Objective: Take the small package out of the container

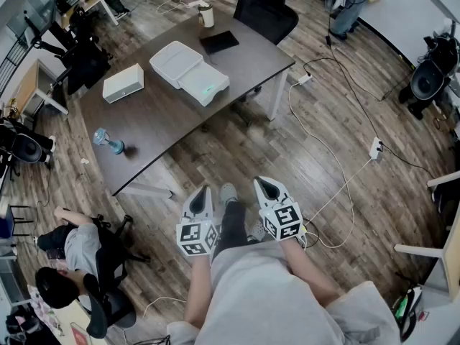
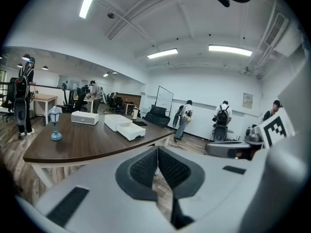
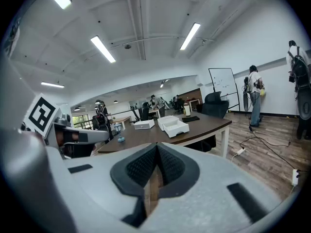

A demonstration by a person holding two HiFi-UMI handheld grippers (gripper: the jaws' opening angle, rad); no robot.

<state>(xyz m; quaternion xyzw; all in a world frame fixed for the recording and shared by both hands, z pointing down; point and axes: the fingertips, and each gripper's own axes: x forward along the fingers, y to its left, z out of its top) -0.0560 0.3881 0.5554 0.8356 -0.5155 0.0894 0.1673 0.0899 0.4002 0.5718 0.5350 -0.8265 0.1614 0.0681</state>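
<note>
Fingers of the left gripper (image 1: 204, 190) are clenched together on nothing, and those of the right gripper (image 1: 267, 185) are pressed together empty as well. Both grippers hang over the wooden floor (image 1: 237, 146), well apart from the desk (image 1: 248, 62). On the desk the white container (image 1: 188, 72) lies open, near a closed white box (image 1: 123, 83). Whether the small package is inside it, I cannot tell.
</note>
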